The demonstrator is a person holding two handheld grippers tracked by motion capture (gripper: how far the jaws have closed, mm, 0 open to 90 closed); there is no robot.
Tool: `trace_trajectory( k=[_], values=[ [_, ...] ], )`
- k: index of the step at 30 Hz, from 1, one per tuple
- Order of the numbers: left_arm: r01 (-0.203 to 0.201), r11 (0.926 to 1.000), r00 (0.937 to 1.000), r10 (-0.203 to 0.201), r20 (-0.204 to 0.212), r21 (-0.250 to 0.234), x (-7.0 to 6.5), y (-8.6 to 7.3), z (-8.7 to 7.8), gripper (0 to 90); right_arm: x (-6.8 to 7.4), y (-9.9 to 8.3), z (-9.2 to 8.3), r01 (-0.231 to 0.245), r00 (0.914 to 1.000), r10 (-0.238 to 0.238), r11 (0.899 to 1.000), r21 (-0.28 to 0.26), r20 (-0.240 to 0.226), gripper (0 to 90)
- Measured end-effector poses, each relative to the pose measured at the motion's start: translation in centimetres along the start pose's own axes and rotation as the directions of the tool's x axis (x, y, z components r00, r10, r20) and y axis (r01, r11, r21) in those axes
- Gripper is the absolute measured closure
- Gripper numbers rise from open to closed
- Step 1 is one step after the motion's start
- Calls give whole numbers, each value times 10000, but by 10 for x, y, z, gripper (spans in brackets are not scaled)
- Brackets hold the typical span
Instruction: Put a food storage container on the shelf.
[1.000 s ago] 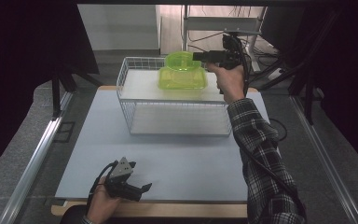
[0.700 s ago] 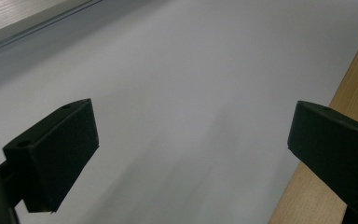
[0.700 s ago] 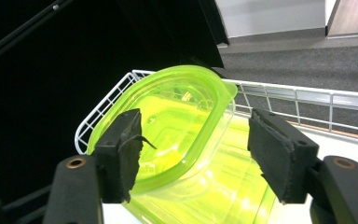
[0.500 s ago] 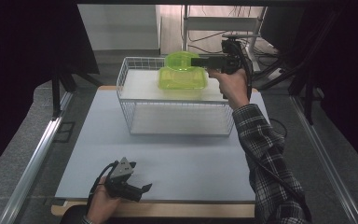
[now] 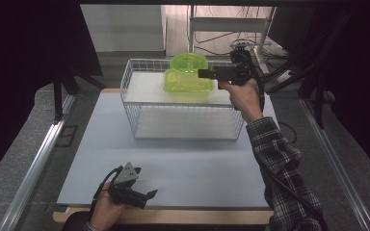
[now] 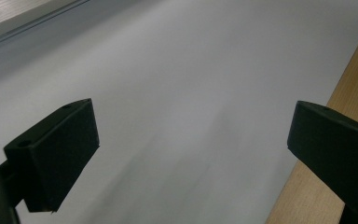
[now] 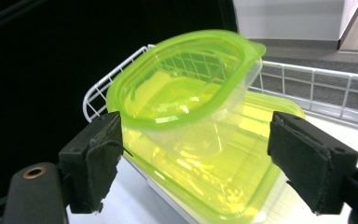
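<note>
Dark curtains ring a pale table mat carrying a white wire basket. From above, green plastic containers sit on the basket's top shelf; the right gripper reaches them from the right, while the left gripper rests near the mat's front edge, far from the basket. Its own view shows jaws spread over bare mat. The right gripper's view shows jaws spread either side of a small tub tilted on a larger lidded box. Both look light, thin, slippery; I'd grip the rim. Contents unclear.
</note>
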State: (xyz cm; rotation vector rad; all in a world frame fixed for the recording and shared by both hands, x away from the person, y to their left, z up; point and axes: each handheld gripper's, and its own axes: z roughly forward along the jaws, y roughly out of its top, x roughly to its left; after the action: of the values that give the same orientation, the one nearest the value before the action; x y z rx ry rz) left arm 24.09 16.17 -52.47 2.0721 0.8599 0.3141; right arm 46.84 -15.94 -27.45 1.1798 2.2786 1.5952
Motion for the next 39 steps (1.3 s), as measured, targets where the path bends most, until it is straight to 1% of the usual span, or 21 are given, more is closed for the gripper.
trace_trajectory(
  k=[6,9,12,13,14,16,19,20,21,23,24,26,27,28,30,31,32,33,34,35,39],
  values=[
    [-14,10000,10000,14,-8,24,0,0,0,20,2,-14,-7,336,9994,-335,9994,65,-71,126],
    [-33,10000,10000,33,-7,27,0,0,0,20,4,-24,-10,527,9985,-526,9986,74,-158,97],
    [-66,10000,10000,66,-6,54,0,0,1,20,5,-35,-13,586,9978,-581,9982,142,-303,77],
    [-72,10000,10000,72,-18,50,0,0,1,20,6,-43,-16,648,9975,-643,9978,170,-283,58],
    [-72,10000,10000,72,-18,50,0,0,1,20,6,-43,-16,648,9975,-643,9978,170,-283,58],
    [-82,9999,10000,83,-25,71,0,0,1,20,7,-51,-19,683,9975,-680,9975,177,-168,37],
    [-101,9999,9999,101,-21,98,-1,0,2,20,9,-62,-22,753,9970,-747,9967,310,-204,17],
    [-129,9998,9999,129,-30,125,-1,0,2,20,10,-70,-24,932,9956,-929,9948,404,-94,9],
    [-148,9998,9999,149,-29,134,-1,0,2,20,10,-70,-24,932,9956,-929,9948,404,-94,9],
    [-197,9997,9998,198,-33,174,-1,0,2,20,11,-82,-26,1064,9943,-1062,9930,513,-70,9],
    [-214,9996,9998,215,-33,182,-1,0,2,20,11,-82,-26,1064,9943,-1062,9930,513,-70,9],
    [-234,9996,9997,235,-34,179,-2,0,2,20,11,-91,-27,1117,9937,-1116,9922,549,-44,11],
    [-217,9996,9998,218,-34,164,-2,0,3,20,11,-99,-27,1210,9926,-1214,9906,637,10,11],
    [-214,9996,9998,214,-34,159,-2,0,3,20,11,-99,-27,1210,9926,-1214,9906,637,10,11],
    [-209,9997,9998,209,-36,156,-2,0,3,20,12,-108,-28,1293,9912,-1311,9883,807,174,9],
    [-205,9997,9998,206,-30,156,-2,0,3,20,13,-117,-28,1442,9888,-1470,9858,863,263,7],
    [-203,9997,9998,204,-32,167,-2,0,3,20,13,-117,-28,1442,9888,-1470,9858,863,263,7],
    [-201,9996,9998,201,-33,185,-2,0,3,20,14,-121,-28,1512,9875,-1545,9845,894,313,6],
    [-204,9996,9998,204,-19,196,-2,-1,3,20,15,-130,-29,1654,9846,-1699,9816,958,408,6],
    [-223,9995,9998,223,-7,216,-2,-1,3,20,15,-130,-29,1654,9846,-1699,9816,958,408,6],
    [-246,9994,9997,246,10,243,-2,-1,3,20,18,-147,-30,1835,9799,-1903,9775,1038,594,6]
  ],
)
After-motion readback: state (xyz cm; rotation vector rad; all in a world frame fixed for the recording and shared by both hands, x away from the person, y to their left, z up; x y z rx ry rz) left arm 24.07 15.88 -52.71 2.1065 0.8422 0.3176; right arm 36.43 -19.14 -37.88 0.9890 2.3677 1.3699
